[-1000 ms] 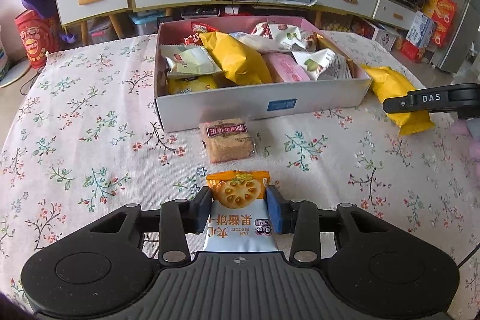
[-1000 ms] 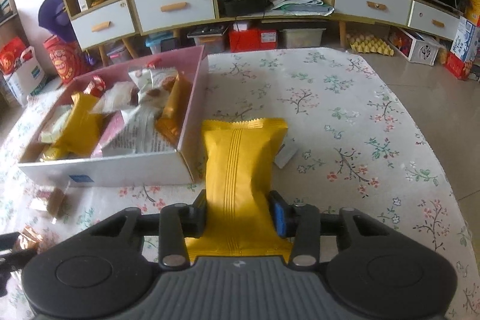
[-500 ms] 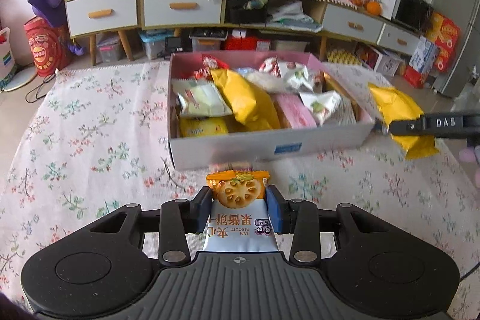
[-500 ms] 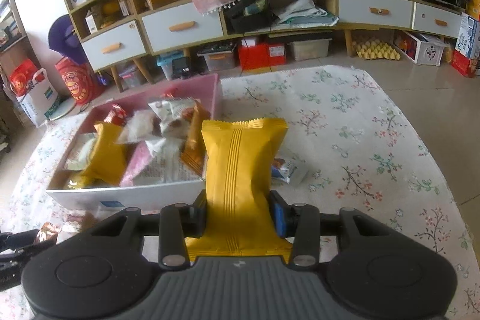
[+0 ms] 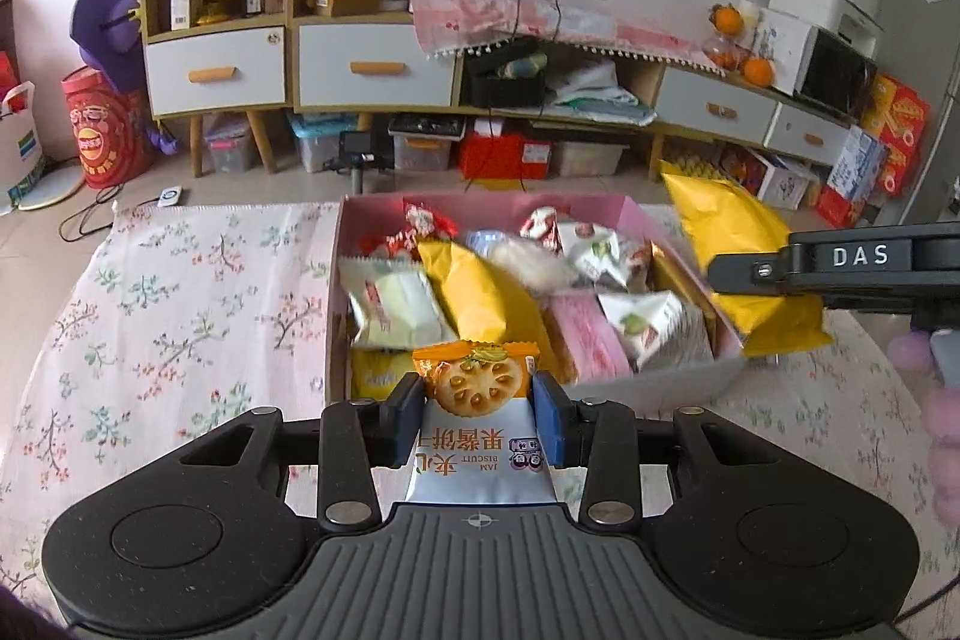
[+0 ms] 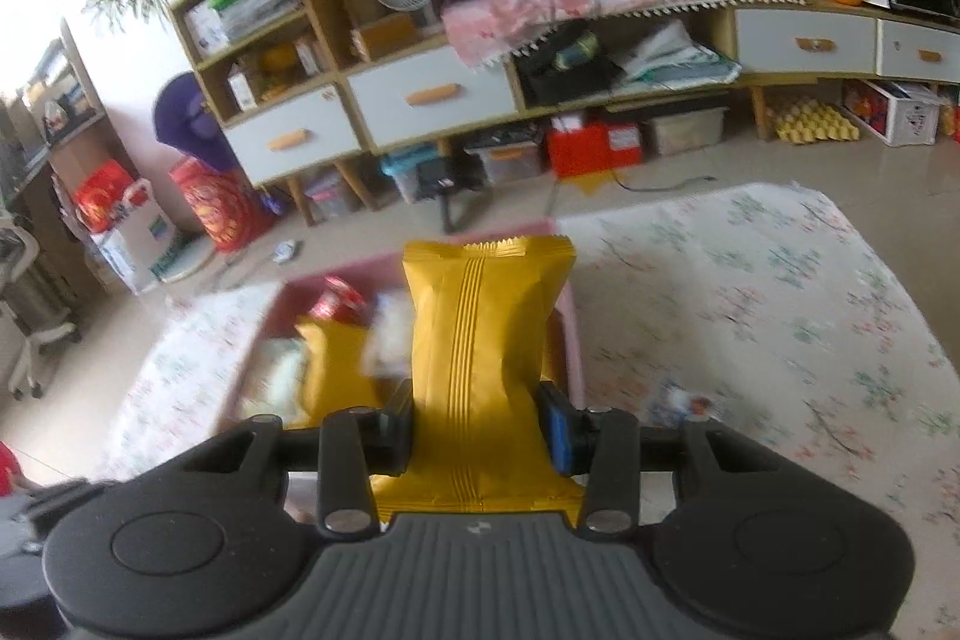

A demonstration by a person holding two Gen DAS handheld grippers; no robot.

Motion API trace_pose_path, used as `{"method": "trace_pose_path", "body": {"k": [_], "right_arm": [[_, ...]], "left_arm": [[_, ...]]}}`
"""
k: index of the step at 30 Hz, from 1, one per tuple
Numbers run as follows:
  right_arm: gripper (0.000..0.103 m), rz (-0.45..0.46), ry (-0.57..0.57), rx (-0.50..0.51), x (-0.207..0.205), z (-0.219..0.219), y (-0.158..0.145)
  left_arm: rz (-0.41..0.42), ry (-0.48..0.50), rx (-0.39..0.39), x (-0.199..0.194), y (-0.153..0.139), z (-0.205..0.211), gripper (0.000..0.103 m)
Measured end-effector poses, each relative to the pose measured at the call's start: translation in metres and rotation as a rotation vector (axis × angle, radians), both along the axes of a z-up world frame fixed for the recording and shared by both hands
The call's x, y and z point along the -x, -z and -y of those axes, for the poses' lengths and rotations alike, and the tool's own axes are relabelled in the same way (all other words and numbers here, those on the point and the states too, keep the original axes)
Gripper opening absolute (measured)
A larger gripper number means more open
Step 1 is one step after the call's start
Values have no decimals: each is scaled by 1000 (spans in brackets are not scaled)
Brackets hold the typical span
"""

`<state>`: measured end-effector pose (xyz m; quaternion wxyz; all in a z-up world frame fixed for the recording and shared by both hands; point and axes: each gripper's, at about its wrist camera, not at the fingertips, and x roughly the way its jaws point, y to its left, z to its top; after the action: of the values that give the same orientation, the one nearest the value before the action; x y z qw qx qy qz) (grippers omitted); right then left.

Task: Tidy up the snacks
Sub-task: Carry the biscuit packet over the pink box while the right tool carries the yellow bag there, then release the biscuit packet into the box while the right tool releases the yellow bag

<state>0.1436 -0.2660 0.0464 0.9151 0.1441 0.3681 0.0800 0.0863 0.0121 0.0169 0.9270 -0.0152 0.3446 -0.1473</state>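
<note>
Between your left gripper's (image 5: 477,415) pads sits the jam biscuit packet (image 5: 474,403), clamped, while your right gripper (image 6: 480,427) pinches the yellow snack bag (image 6: 483,340). Both have come up off the floral tablecloth (image 5: 180,316) since a second ago and now hang at the pink snack box (image 5: 672,388). You look ready to drop them in.

Jam biscuit packet (image 5: 474,400), yellow packet (image 6: 480,340) held aloft near full snack box (image 5: 678,388).
</note>
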Motion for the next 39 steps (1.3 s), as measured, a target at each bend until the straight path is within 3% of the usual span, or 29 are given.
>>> {"method": "trace_pose_path", "body": {"k": [6, 10, 13, 22, 34, 37, 39], "right_arm": [[28, 28, -66, -14, -13, -20, 1], [28, 42, -101, -16, -21, -26, 5], [28, 37, -101, -31, -25, -24, 11], [28, 18, -104, -67, -36, -22, 24], [28, 2, -89, -89, -42, -16, 35], [34, 8, -90, -103, -42, -14, 35], [48, 3, -83, -121, -42, -11, 33]], "left_arm": [[43, -21, 2, -19, -5, 10, 36], [29, -35, -6, -32, 1, 12, 36], [35, -50, -26, -42, 6, 14, 36], [27, -102, 15, -64, 27, 15, 36], [64, -91, 12, -75, 35, 17, 37], [77, -84, 12, -75, 36, 16, 40], [66, -73, 11, -75, 36, 16, 46]]}}
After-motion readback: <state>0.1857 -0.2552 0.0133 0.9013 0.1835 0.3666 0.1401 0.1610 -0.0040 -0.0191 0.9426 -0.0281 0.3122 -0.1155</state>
